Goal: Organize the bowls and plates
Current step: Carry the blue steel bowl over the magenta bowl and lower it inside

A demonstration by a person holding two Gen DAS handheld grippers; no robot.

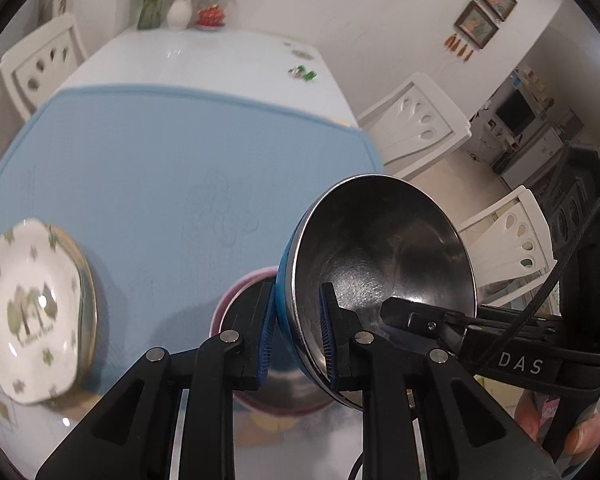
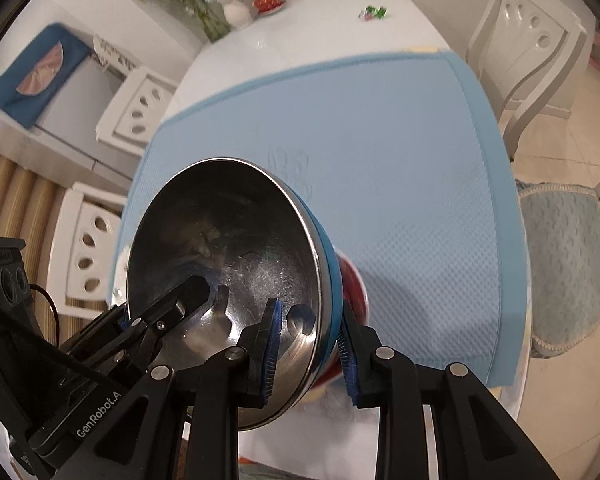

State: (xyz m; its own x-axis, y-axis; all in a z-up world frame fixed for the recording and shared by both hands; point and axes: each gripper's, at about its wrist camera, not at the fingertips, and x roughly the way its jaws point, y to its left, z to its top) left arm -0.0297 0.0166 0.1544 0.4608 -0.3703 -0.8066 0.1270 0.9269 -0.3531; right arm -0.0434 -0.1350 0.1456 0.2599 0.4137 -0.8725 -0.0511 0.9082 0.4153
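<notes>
I see both grippers, left gripper point(image 1: 296, 336) and right gripper point(image 2: 308, 350), clamping opposite rim edges of the blue-sided steel bowl point(image 1: 380, 264). Uneven pull could tilt it, apparently over the pink-rimmed bowl point(image 1: 240, 300) below.

The bowl point(image 1: 380, 264) is hanging tilted over another bowl point(image 1: 256, 304) sitting on the mat point(image 1: 172, 152); 1 plate point(image 1: 28, 312) is lying left of both.

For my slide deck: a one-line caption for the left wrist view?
Both grippers, left and right, pinch opposite rims of a blue-sided steel bowl above a pink bowl.
</notes>
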